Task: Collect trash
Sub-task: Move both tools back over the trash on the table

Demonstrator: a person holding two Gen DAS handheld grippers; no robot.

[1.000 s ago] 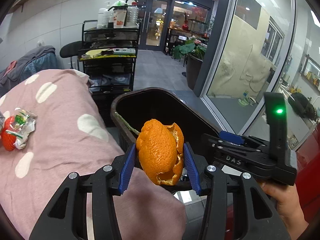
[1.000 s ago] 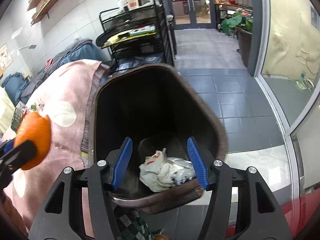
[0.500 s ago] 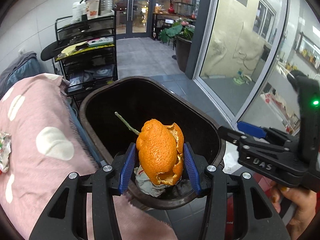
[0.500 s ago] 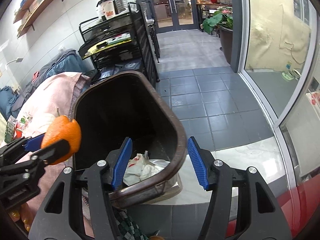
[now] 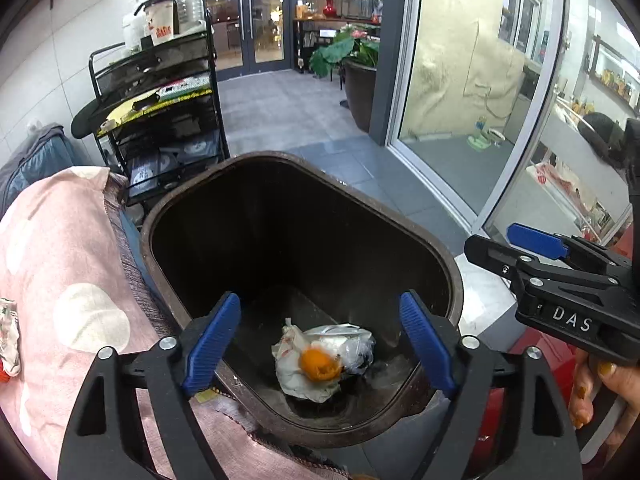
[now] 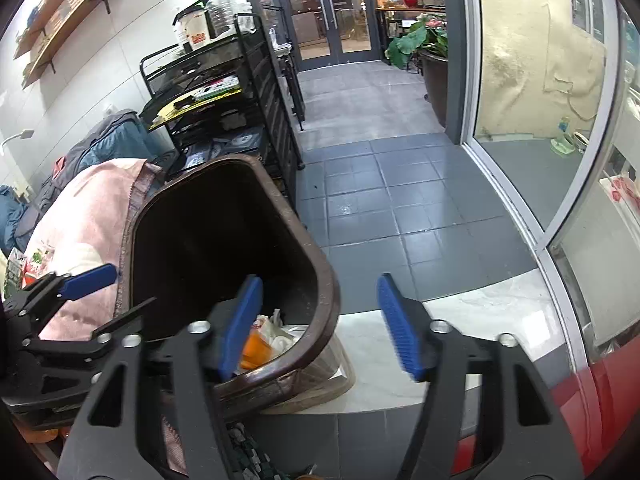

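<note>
The orange peel (image 5: 321,365) lies at the bottom of the dark brown trash bin (image 5: 448,268) on crumpled white wrappers (image 5: 344,340). My left gripper (image 5: 320,340) is open and empty above the bin's near rim. My right gripper (image 6: 320,324) is open and empty, with the bin's right rim (image 6: 328,276) between its fingers. The peel also shows in the right wrist view (image 6: 254,348). The right gripper shows at the right of the left wrist view (image 5: 536,240). A red and white wrapper (image 5: 8,336) lies on the pink cloth at the far left.
A pink spotted cloth (image 5: 60,264) covers the surface left of the bin. A black wire rack (image 5: 160,108) with bottles stands behind. A potted plant (image 5: 352,64) and glass wall (image 5: 472,80) stand at the right. Grey floor tiles (image 6: 380,192) lie beyond.
My left gripper opened and the orange peel dropped into the bin. My right gripper shifted right, toward the bin's right rim.
</note>
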